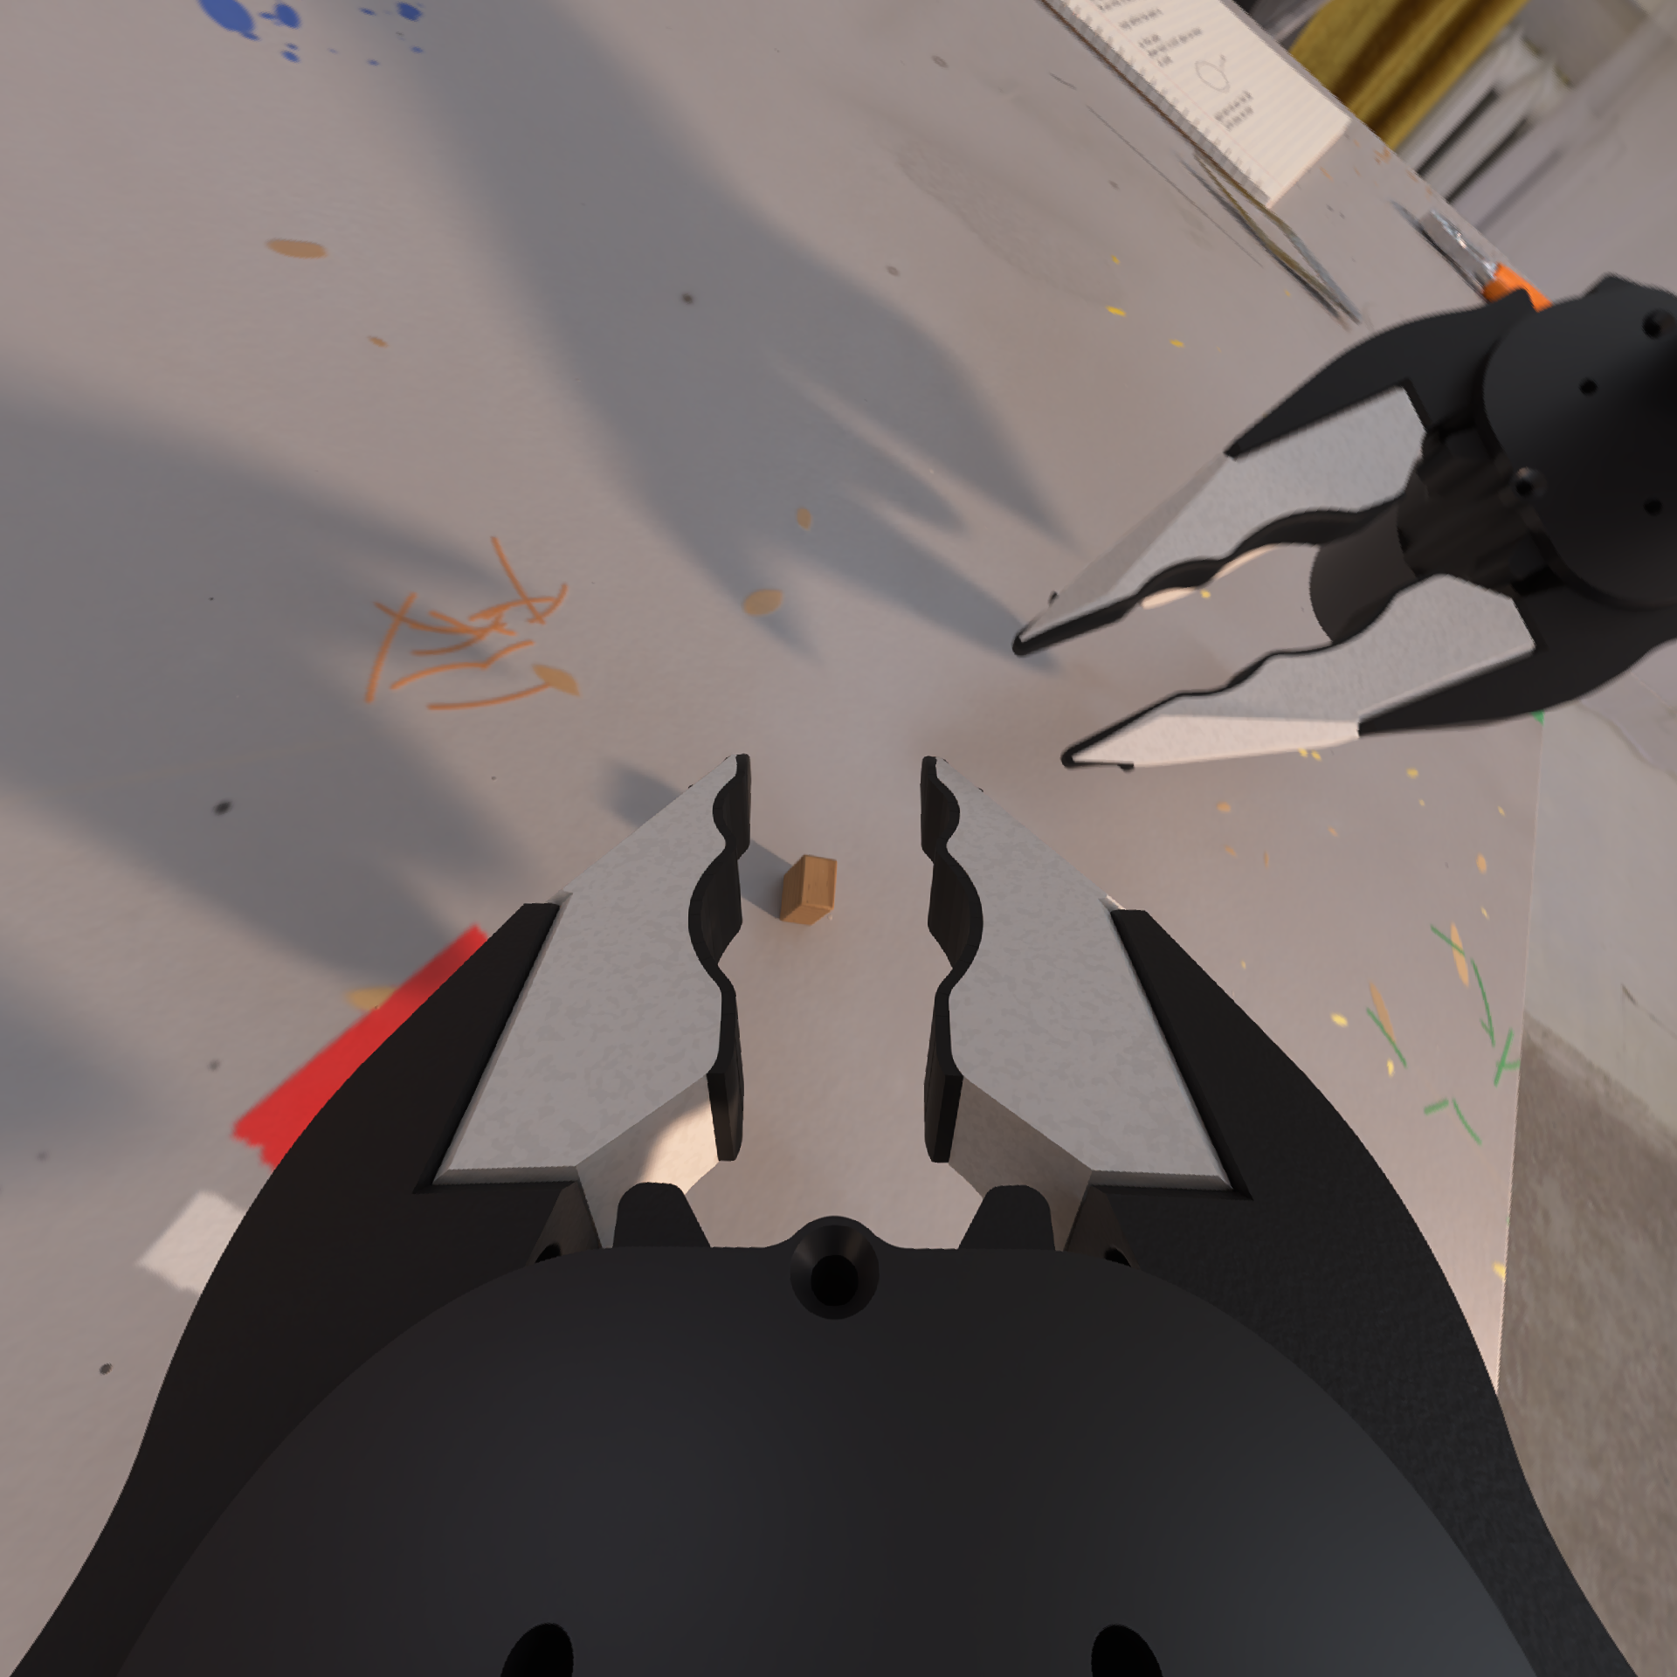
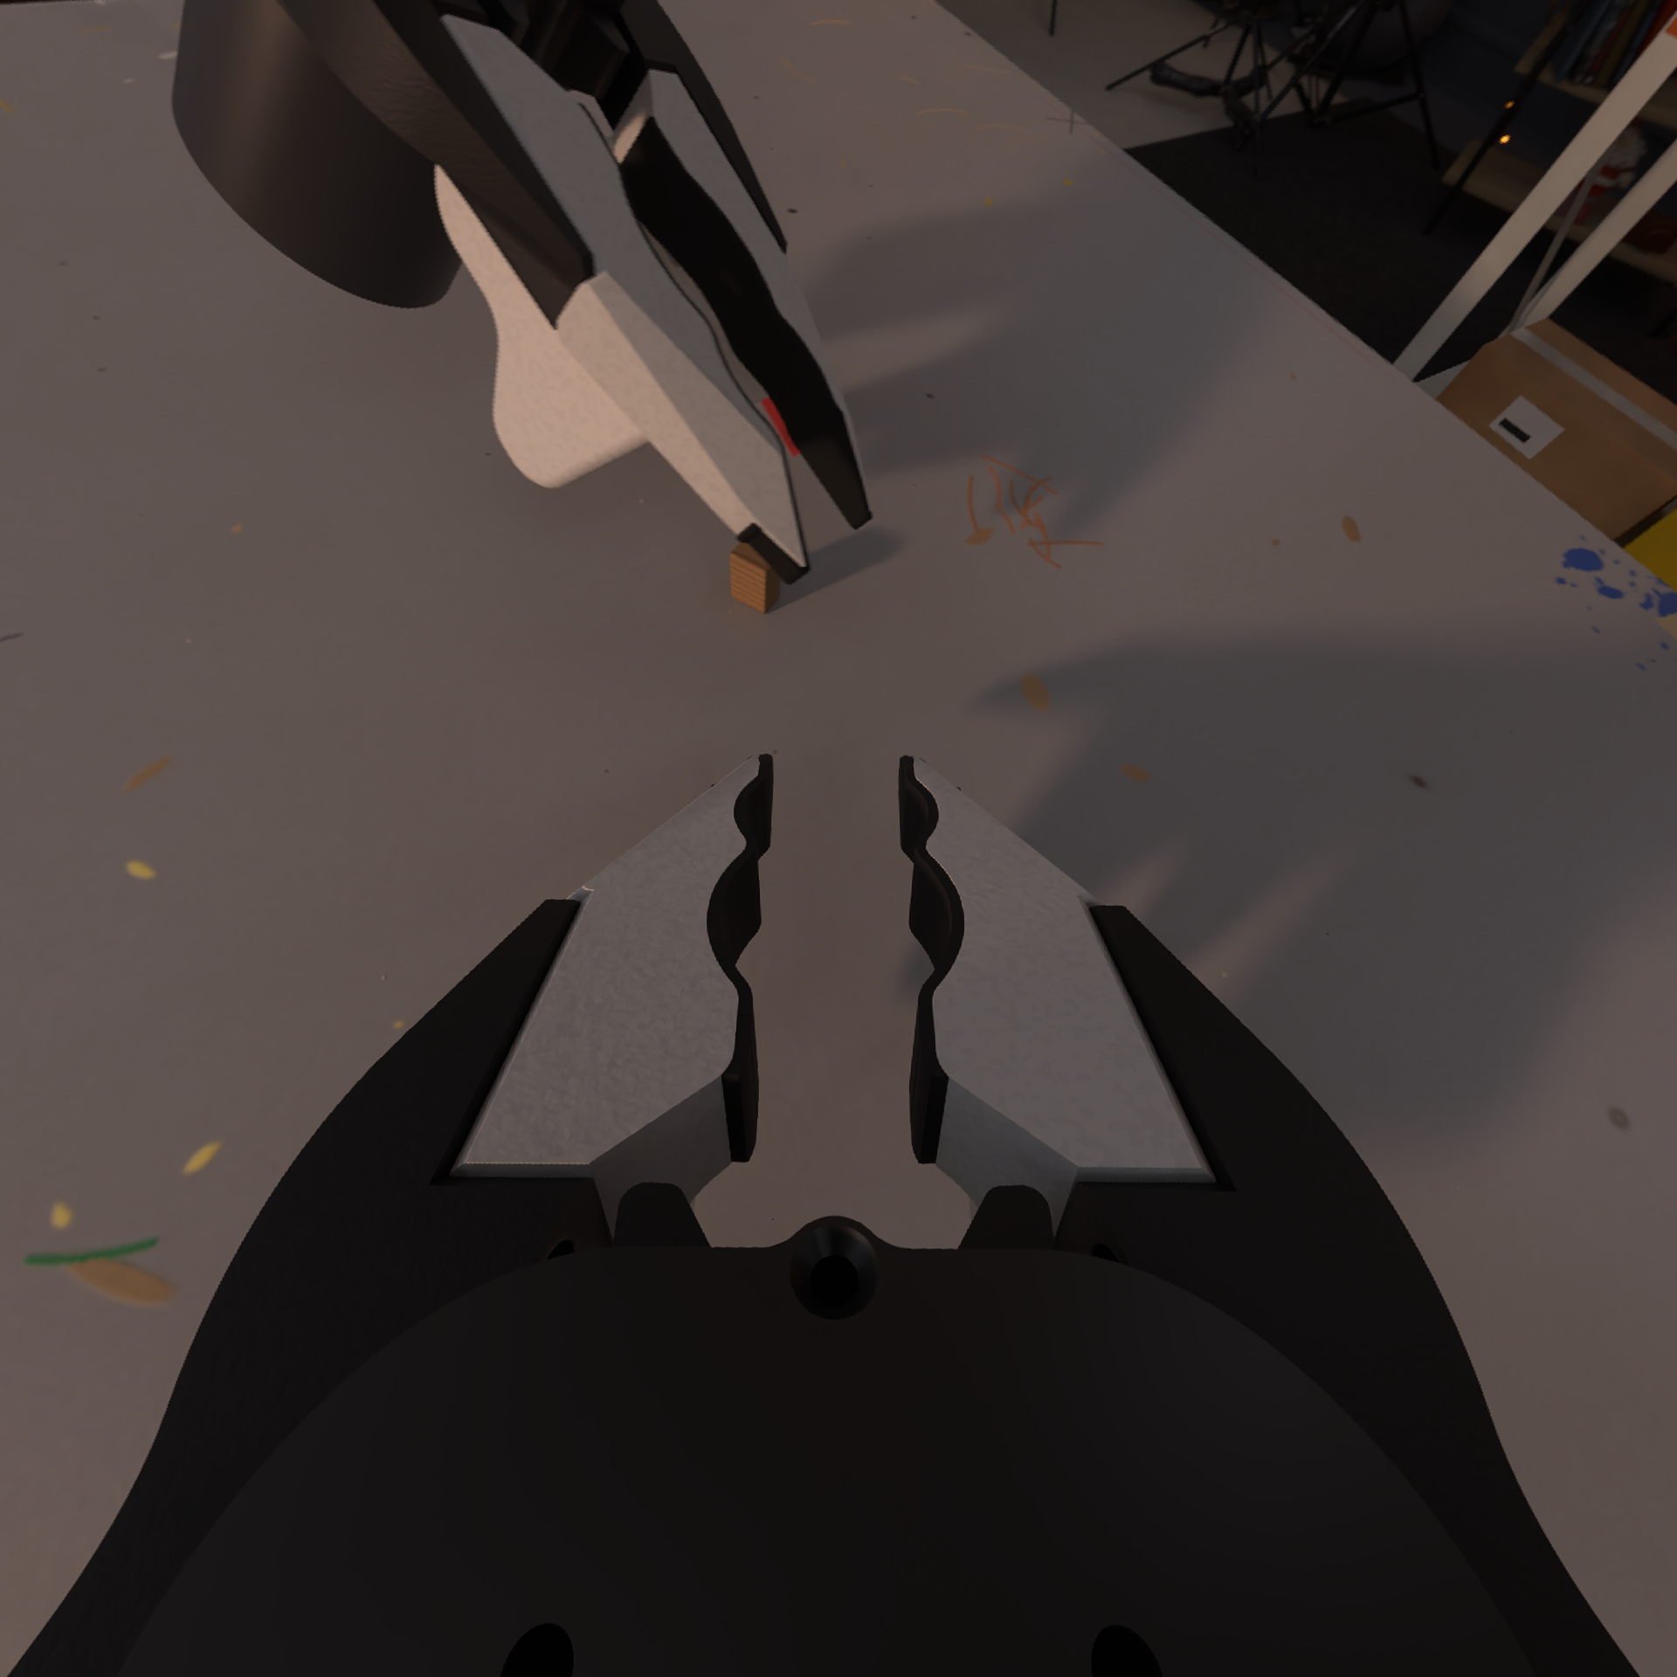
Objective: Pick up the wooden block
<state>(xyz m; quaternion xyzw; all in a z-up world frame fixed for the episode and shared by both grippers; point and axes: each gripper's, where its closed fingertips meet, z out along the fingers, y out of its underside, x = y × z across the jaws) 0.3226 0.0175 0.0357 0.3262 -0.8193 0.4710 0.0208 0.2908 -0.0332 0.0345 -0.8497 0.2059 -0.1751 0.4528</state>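
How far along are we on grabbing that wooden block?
Approach done: the left hand-held gripper is open around the wooden block, which sits on the table. Closing and lifting remain. The right hand-held gripper waits nearby, open and empty.

Left tool [image 1: 835, 771] spread wide, wooden block [image 1: 807, 890] between

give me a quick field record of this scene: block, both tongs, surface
block: small wooden block resting on the table, not lifted
left tongs: left gripper open, lowered around the block, which sits nearer one finger; contact unclear
right tongs: right gripper open, empty, off to the side, apart from the block
surface: grey table with paint flecks, orange scribble, red mark
extras: notepad at the far edge
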